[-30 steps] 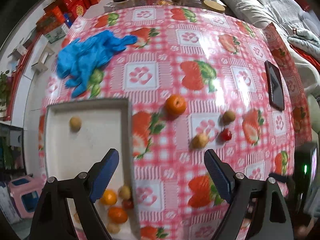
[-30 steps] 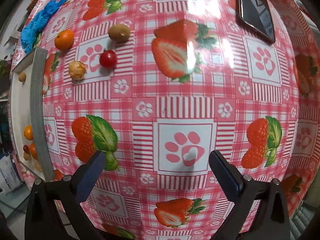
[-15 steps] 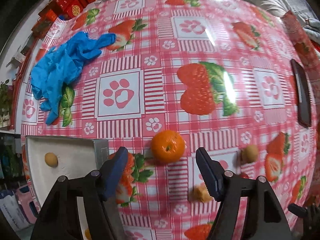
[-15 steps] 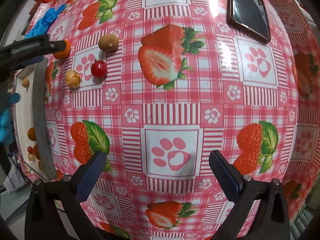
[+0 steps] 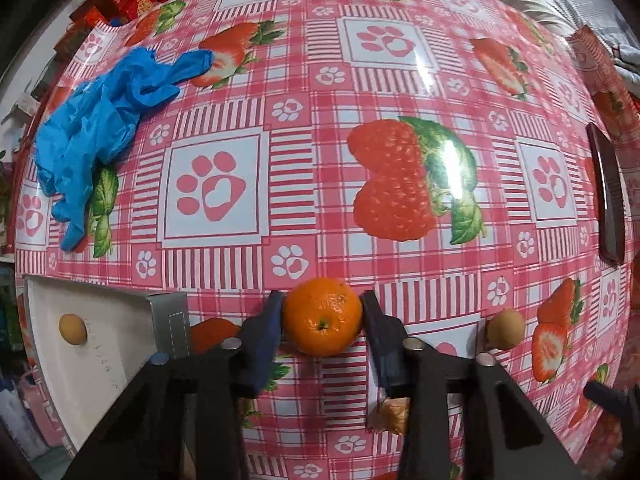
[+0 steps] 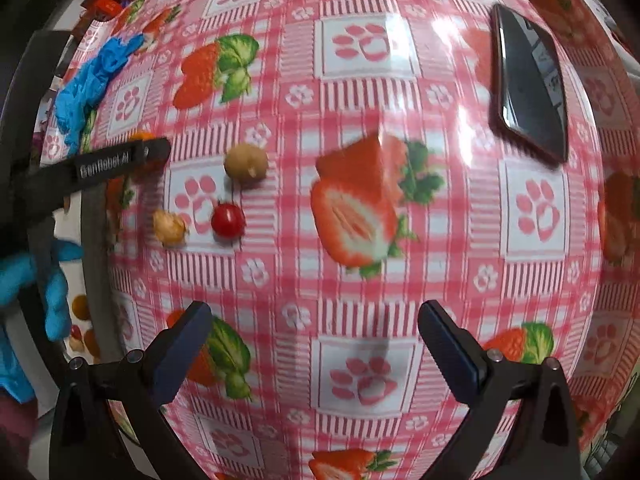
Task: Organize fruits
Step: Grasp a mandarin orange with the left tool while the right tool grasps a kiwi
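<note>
Fruits are spread over the desk (image 5: 400, 92), which is covered with a pink checked cloth printed with strawberries and paws. An orange (image 5: 322, 316) sits between the dark blue pads of the left hand-held gripper (image 5: 322, 318); the jaws have just been closing and both pads are now pressed against its sides. Just to its right a brownish round fruit (image 5: 505, 329) is seen, and a small yellow-brown fruit (image 5: 394, 420) lies partly hidden behind the right finger. A white tray (image 5: 104, 356) stands at the left edge of the desk, with one small yellow fruit (image 5: 72, 329) inside it. A blue glove (image 5: 100, 128) lies crumpled near the far left corner.

The right hand-held gripper (image 6: 316, 350) is held open above the bare cloth, with nothing between its jaws. A red cherry tomato (image 6: 227, 220) is seen farther away in its view, which is a little blurred. A dark phone (image 6: 528, 92) rests near the right edge, probably screen up.
</note>
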`<state>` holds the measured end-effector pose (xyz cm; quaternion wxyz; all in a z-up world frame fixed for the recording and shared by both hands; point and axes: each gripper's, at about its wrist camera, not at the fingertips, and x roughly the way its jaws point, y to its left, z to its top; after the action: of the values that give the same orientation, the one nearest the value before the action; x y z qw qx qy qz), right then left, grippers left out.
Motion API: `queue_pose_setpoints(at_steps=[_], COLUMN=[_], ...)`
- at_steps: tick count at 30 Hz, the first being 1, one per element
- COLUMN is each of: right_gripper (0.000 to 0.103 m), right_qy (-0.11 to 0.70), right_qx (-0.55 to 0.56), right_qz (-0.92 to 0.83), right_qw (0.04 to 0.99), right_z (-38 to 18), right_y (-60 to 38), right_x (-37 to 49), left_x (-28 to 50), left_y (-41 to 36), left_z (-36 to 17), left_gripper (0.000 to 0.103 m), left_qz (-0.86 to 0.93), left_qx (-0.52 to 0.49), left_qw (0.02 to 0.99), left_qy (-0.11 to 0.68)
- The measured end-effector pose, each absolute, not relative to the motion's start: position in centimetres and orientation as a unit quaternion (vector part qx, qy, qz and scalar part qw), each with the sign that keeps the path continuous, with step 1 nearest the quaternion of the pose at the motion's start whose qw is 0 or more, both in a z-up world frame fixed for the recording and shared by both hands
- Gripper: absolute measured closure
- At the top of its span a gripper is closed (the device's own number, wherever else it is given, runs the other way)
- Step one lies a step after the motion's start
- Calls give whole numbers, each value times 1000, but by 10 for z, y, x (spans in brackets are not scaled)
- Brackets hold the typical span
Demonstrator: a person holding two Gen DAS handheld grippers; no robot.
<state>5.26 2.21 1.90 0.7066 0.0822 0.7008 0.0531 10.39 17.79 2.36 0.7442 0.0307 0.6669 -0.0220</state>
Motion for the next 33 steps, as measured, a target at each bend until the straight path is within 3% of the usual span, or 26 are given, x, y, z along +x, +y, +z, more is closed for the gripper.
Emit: queue_pose_setpoints(at_steps=[11, 14, 16, 22, 24, 33], right_gripper=[1, 11, 31, 67, 73, 73], right_qy=[667, 654, 653, 657, 653, 631], right_qx=[42, 18, 6, -9, -6, -3], right_qz=[57, 48, 50, 43, 45, 68], right_qw=[742, 755, 756, 753, 756, 773], right_z=[18, 10, 2, -11, -13, 22], right_y=[73, 101, 121, 143, 149, 146], right_x=[110, 109, 117, 125, 128, 100], left_x=[60, 38, 26, 13, 10, -16], left_y=[216, 229, 234, 248, 252, 270], left_z=[58, 73, 83, 95, 95, 97], left_gripper=[63, 63, 63, 63, 63, 63], left_qz=[-5, -2, 0, 14, 16, 25], left_qx=[-21, -25, -23, -36, -39, -34], left_qw=[764, 770, 771, 769, 768, 764], left_qy=[645, 638, 637, 638, 639, 644])
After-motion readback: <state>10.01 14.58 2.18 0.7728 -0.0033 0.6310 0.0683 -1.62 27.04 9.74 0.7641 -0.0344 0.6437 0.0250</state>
